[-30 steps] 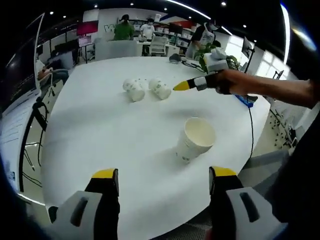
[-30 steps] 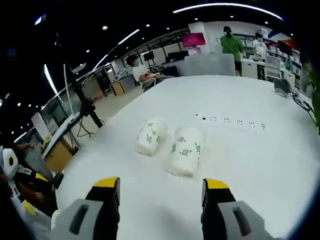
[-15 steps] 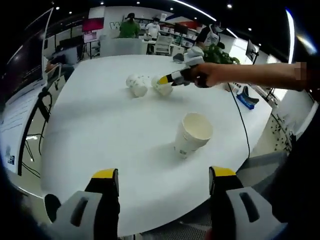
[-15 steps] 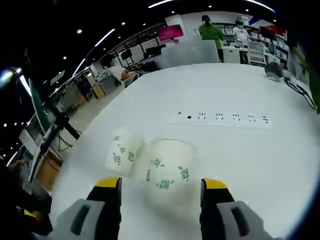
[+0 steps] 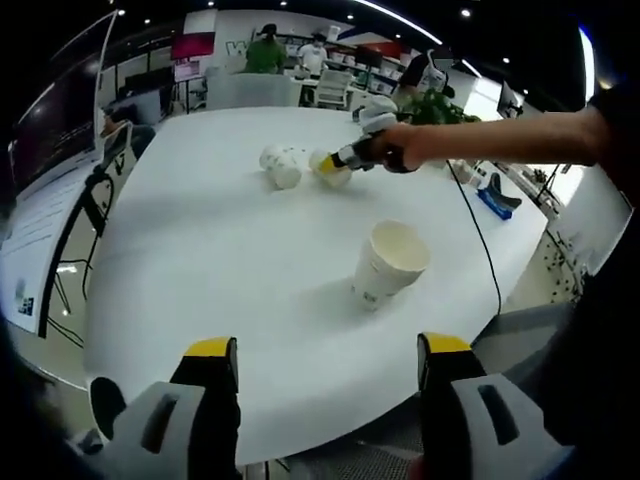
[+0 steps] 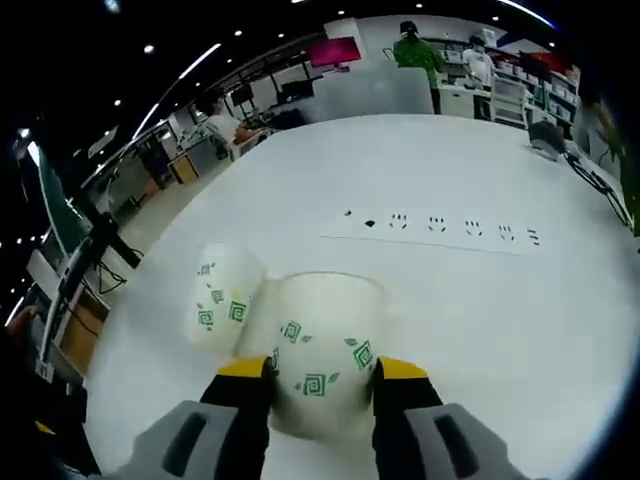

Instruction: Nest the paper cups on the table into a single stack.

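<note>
you have three paper cups on the white table (image 5: pixel 200 260): one upright cup (image 5: pixel 390 264) near you on the right, and two lying cups far across, a left one (image 5: pixel 280 166) and a right one (image 5: pixel 331 169). two grippers are in use.

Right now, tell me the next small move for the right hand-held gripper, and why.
Probably lift: the right hand-held gripper has its jaws against both sides of the toppled green-patterned white paper cup, and the upright white paper cup stands apart, waiting to receive it.

White table (image 5: pixel 200 250) carries perhaps three paper cups (image 5: pixel 390 265)
</note>
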Demonstrator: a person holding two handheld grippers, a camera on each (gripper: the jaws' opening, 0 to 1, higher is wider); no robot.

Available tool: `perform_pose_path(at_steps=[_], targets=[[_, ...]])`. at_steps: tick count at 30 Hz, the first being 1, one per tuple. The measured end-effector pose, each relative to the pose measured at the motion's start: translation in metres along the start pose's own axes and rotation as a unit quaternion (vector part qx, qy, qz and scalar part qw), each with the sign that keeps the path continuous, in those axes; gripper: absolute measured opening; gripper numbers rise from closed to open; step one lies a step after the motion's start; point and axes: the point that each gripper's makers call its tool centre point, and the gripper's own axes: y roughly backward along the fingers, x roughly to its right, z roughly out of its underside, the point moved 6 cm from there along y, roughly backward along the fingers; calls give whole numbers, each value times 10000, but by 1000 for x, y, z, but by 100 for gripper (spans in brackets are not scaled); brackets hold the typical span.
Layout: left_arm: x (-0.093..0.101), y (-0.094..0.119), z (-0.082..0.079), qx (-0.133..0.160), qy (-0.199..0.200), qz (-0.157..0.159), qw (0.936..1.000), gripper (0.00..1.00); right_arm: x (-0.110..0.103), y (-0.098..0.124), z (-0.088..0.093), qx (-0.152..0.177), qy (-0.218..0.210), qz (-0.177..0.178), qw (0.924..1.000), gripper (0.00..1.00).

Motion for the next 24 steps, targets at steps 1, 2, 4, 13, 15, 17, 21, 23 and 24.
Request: perform_pose_path(at_steps=[1, 2, 4, 13, 15, 17, 21, 23, 24], targets=[[0, 0, -1, 0, -7, 1, 10000, 71, 0, 2, 1, -3, 6, -8, 10000, 38], [0, 0, -1, 0, -12, 1, 10000, 71, -1, 6, 2, 4, 21, -32, 10000, 38], [-1, 0, -2, 1, -40, 19, 10000, 70, -3, 12, 2, 39, 85, -79, 9999, 38], [4, -6, -15, 94, -201, 210, 9995, 69, -8, 52, 4, 297, 278, -175, 9990, 37], [6, -6, -18, 134, -226, 254, 9993, 69, -5, 52, 4, 329, 313, -171, 9988, 37], [8, -8, -22, 194, -246, 323, 9990, 69, -4, 55, 3, 351, 332, -202, 9986, 37], [10, -7, -22, 251, -264, 400, 9985, 69, -11, 76, 7, 391, 473, -192, 9979, 37], [10, -5, -21, 282, -249, 421, 9984, 69, -14, 85, 8, 444, 507, -190, 9975, 37], [10, -5, -21, 290, -241, 426, 9984, 69, -18, 93, 10, 471, 554, -185, 9972, 37]])
